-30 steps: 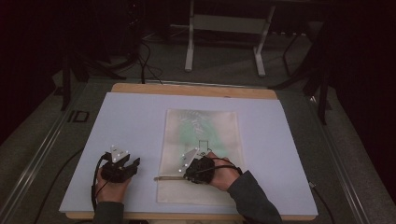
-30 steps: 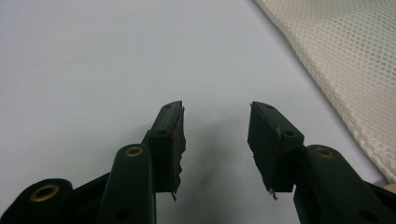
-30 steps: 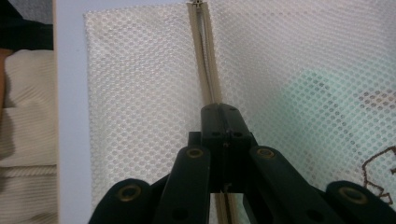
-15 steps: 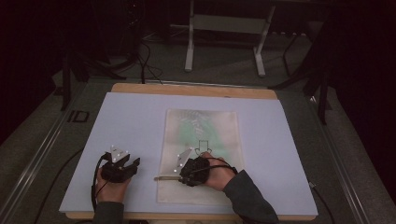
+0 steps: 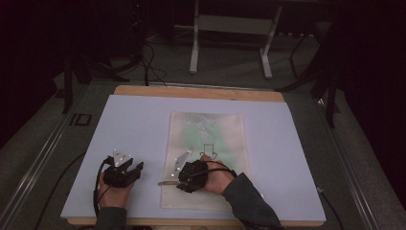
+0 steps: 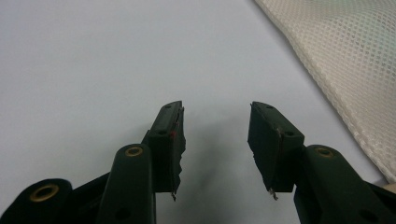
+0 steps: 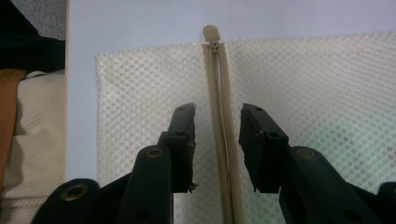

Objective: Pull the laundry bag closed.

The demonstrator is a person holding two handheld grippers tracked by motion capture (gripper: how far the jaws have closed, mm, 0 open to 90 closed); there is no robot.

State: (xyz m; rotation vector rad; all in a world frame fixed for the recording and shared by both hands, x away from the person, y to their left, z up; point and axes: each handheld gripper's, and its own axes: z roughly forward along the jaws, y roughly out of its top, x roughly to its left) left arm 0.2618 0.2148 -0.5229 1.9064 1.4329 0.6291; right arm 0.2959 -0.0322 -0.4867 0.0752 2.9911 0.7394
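On the pale mat, the mesh bag's zipper appears closed; the right gripper's jaws, just opening, straddle it ungripped (the left gripper gapes, empty).

Mat lay bare left and far of the mesh bag; only the bag's zipper sat between the right gripper jaws.

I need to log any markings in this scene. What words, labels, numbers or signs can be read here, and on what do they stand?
No readable words or numbers.
Mesh bag: a dark outlined shape on it in the high view, too small to read.
Table: no writing.
Zipper: no brand visible.
Small dark rectangle on the floor left of the table: too small and dark to read.
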